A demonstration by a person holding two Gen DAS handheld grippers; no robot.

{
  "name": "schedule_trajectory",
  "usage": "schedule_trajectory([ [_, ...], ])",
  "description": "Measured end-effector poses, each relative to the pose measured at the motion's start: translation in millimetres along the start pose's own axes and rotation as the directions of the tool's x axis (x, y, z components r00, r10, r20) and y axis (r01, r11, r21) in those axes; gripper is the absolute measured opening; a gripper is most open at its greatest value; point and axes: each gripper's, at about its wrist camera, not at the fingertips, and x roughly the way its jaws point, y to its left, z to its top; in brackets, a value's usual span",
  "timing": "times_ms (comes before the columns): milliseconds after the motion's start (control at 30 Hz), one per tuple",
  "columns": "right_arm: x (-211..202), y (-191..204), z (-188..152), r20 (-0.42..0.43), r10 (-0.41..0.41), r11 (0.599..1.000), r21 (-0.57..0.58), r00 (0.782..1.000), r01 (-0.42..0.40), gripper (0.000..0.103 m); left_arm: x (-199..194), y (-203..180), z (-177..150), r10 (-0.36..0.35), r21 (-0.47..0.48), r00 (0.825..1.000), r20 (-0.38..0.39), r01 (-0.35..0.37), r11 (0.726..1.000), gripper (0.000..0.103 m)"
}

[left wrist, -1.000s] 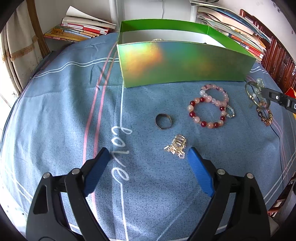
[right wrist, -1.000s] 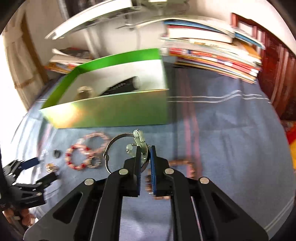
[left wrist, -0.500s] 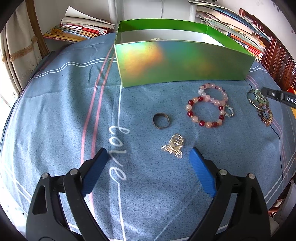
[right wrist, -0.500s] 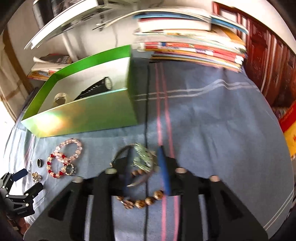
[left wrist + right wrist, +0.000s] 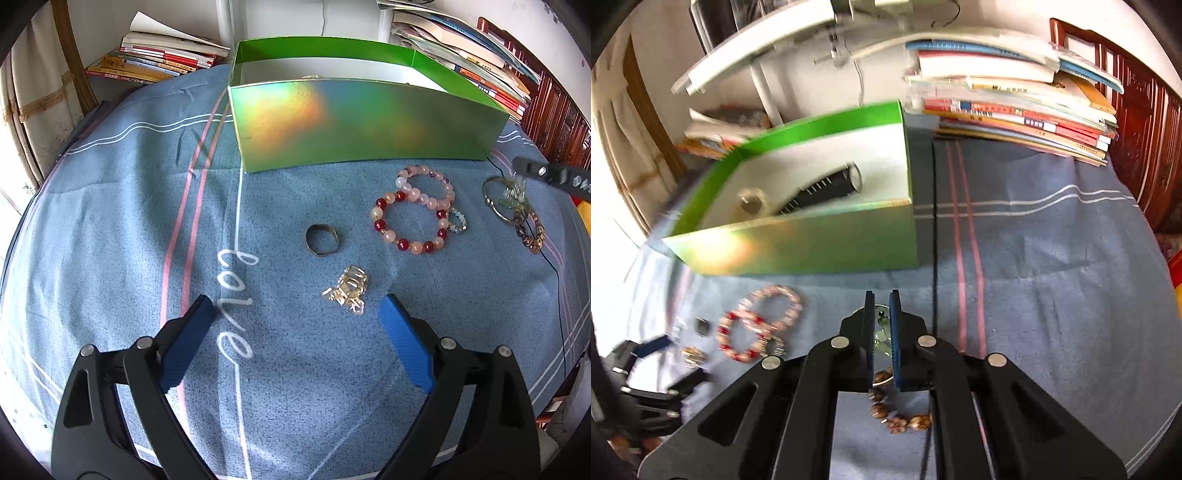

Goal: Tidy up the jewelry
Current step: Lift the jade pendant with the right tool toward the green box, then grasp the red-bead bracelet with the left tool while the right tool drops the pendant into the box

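Jewelry lies scattered on the blue striped cloth (image 5: 110, 206) that covers the worktop, in front of the green box (image 5: 354, 129) standing toward the far edge. My left claw (image 5: 295, 314) hangs released over the near part of the cloth, its blue fingers (image 5: 406, 343) spread wide. The small gold clasp piece (image 5: 347, 290) sits just ahead of it, nearer the right-hand finger, apart from both. Beyond that lies a dark metal ring (image 5: 322, 239), and to its right the red-and-pink bead bracelet (image 5: 410, 225) overlaps a paler pink bead bracelet (image 5: 424, 184), with a small sparkly ring (image 5: 458, 221) touching their right side.

Toward the right edge of the worktop, my right claw (image 5: 882, 306) is nearly clenched, its fingers (image 5: 894, 332) a narrow gap apart around the pale green charm of the metal bangle (image 5: 502, 201). I cannot tell whether the pads actually press on it. The bangle rests on the cloth, and the brown wooden bead bracelet (image 5: 897, 417) lies touching it on the near side, partly under my right claw.

Inside the green box I see a black watch (image 5: 827, 188) and a pale round piece (image 5: 751, 201) on the white floor. Stacked books (image 5: 1015, 114) sit along the far right edge, behind the box.
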Motion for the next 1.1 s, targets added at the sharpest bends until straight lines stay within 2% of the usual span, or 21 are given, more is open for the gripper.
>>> schedule_trajectory([
  [133,-32,4,8,0.072,0.062,0.998,0.011,0.995,-0.063,0.008,0,0,-1,0.003,0.004,1.000,0.002,-0.003,1.000,0.091],
  [233,-52,9,13,0.124,0.072,0.997,-0.009,0.990,-0.072,0.008,0,-1,-1,0.003,0.005,1.000,0.001,-0.003,1.000,0.091],
  [367,-54,8,15,0.135,-0.032,0.999,-0.023,0.990,0.035,0.008,-7,-3,1,0.008,0.011,1.000,0.025,-0.008,1.000,0.091],
  [500,-37,-14,5,0.084,-0.091,0.996,0.028,0.992,0.089,0.008,-23,-6,12,-0.013,0.018,0.996,0.083,0.011,1.000,0.091],
  [600,-26,-32,-4,0.049,-0.139,0.988,0.068,0.989,0.136,0.008,-22,-15,22,-0.041,0.033,0.994,0.097,0.038,0.999,0.090],
  [767,-20,-53,-15,0.019,-0.181,0.978,0.108,0.983,0.178,0.008,-4,-40,34,-0.088,0.092,0.994,0.069,0.082,0.992,0.064],
  [833,-17,-60,-17,0.010,-0.182,0.976,0.119,0.983,0.180,0.008,5,-47,40,-0.098,0.104,0.994,0.053,0.092,0.990,0.056],
  [1000,-13,-67,-22,-0.005,-0.180,0.975,0.130,0.984,0.179,0.008,24,-54,49,-0.073,0.107,0.997,0.021,0.070,0.992,0.045],
  [1033,-12,-67,-22,-0.008,-0.178,0.975,0.132,0.984,0.178,0.008,25,-55,49,-0.071,0.111,0.997,0.030,0.067,0.992,0.040],
  [1100,-10,-66,-22,-0.012,-0.174,0.976,0.133,0.985,0.174,0.008,24,-56,50,-0.081,0.113,0.996,0.033,0.077,0.991,0.021],
])
